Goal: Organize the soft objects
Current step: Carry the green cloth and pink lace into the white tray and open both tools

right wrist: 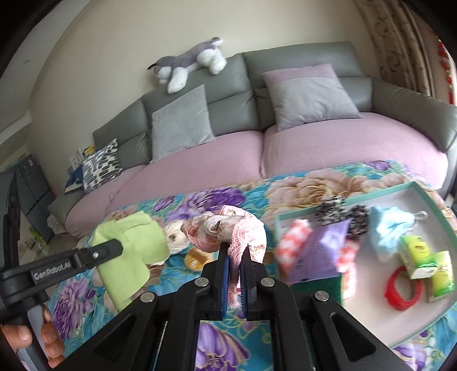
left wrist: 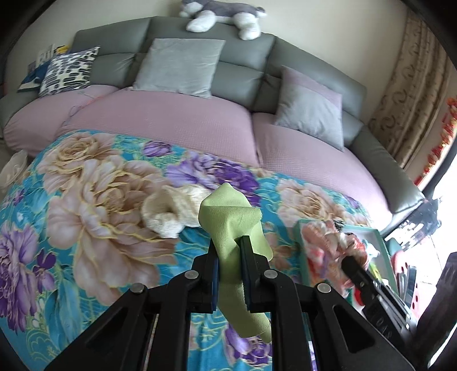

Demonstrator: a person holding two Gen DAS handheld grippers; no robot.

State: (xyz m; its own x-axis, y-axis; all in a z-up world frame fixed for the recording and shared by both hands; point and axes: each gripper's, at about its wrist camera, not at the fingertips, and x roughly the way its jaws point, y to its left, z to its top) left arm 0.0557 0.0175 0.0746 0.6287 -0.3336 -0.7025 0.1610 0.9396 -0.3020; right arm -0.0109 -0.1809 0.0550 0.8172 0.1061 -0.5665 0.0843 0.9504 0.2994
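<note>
Tray (right wrist: 342, 203) holding green packets (right wrist: 425, 261), red ring (right wrist: 404, 291), purple cloth (right wrist: 320, 254)

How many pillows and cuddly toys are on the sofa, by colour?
Plain grey square pillow: 1
Grey pillow with a lilac band: 1
Black-and-white patterned pillow: 1
Grey-and-white plush dog: 1
Total: 4
Blue shape behind the patterned pillow: unclear, not counted.
</note>
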